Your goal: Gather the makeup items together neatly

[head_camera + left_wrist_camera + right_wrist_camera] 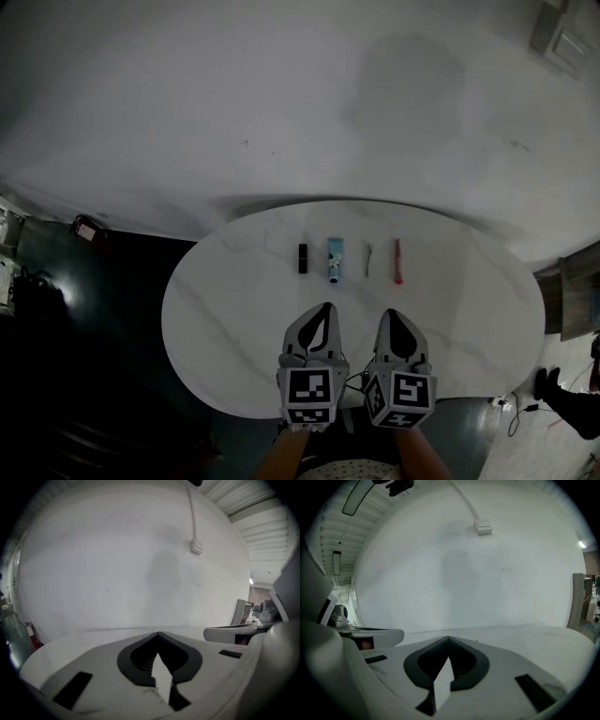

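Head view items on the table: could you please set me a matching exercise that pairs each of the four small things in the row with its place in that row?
Things:
1. black tube
2. blue tube
3. thin grey stick
4. red stick

Places in the row, as the head view shows it:
A. far right
B. second from the left
C. far left
D. second from the right

Pairs: 1-C, 2-B, 3-D, 4-A

Dim grey light fills the room. The pale worktop [234, 309] is the brightest patch. The floor [94, 319] left of it sinks almost to black, and a faint shadow smudges the wall [234, 112] beyond it. Close up, the left gripper [158, 633] and right gripper [449, 638] look soft, and those views bend and blacken at the corners.
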A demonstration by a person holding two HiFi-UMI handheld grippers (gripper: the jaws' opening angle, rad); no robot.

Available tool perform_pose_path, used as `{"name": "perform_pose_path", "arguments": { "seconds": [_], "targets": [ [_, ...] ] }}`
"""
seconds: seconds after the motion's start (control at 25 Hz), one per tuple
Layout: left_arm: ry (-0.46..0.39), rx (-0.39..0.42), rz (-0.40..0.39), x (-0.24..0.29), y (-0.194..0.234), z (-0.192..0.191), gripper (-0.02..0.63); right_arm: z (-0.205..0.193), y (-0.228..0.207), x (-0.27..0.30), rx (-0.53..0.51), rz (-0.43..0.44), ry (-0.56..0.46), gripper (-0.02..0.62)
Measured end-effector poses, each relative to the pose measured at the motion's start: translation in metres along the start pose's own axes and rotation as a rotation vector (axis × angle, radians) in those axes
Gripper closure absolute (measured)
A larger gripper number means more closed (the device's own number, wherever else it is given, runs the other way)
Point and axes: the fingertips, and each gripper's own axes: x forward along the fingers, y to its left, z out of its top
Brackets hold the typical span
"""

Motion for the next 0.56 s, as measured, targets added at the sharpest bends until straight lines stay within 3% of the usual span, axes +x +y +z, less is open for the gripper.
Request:
{"name": "perform_pose_path", "arguments": {
  "seconds": [0.56],
  "targets": [
    [0.010, 0.029, -0.024, 0.007, -0.009, 0.003, 0.594, 0.004, 0.001, 0.002, 0.004, 0.008, 0.011, 0.591]
  ]
}}
